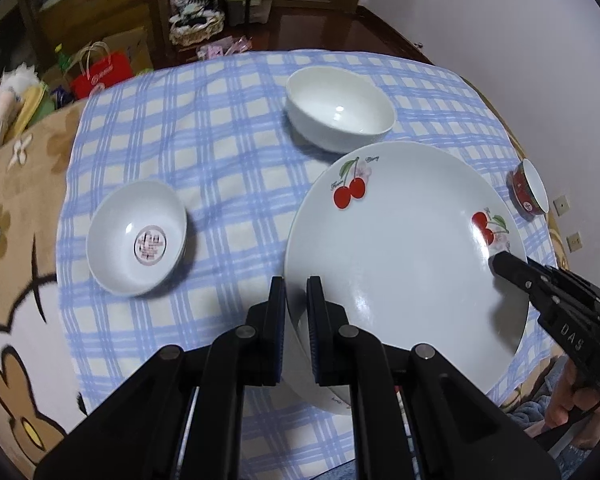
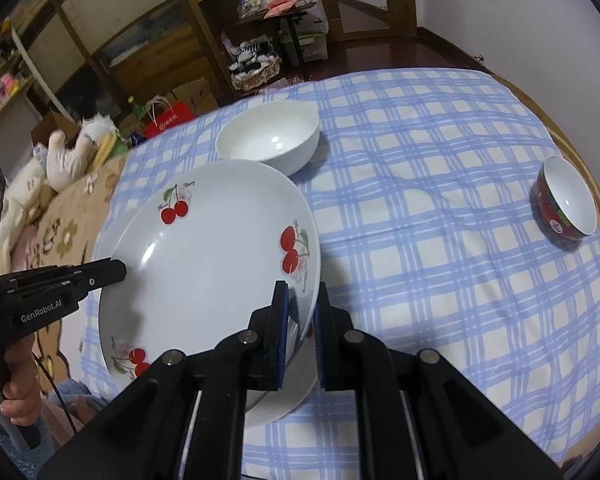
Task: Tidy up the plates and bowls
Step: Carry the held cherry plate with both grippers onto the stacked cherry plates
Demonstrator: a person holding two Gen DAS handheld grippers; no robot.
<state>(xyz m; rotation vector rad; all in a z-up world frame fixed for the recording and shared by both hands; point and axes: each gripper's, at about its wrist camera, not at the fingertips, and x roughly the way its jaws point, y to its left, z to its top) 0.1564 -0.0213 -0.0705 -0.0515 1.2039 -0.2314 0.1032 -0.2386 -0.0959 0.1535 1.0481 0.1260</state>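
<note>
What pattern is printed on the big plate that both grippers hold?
Red cherries with green leaves on a white plate; the right wrist view shows three clusters, so it shows best there.

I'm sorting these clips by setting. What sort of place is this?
Most likely a room in a home, not a lab. A checked cloth lies over a cartoon blanket, wooden shelves hold household clutter, and a plush toy and gift bag sit nearby.

A blue-and-white checked cloth [image 2: 440, 264] is spread over a tan blanket printed with flowers [image 1: 16, 216]; beyond it, a red paper bag with white handles [image 1: 102, 70], a woven basket of fabric [image 2: 256, 70] and wooden shelving [image 2: 204, 40] are seen on a dark wooden floor [image 1: 320, 34]
</note>
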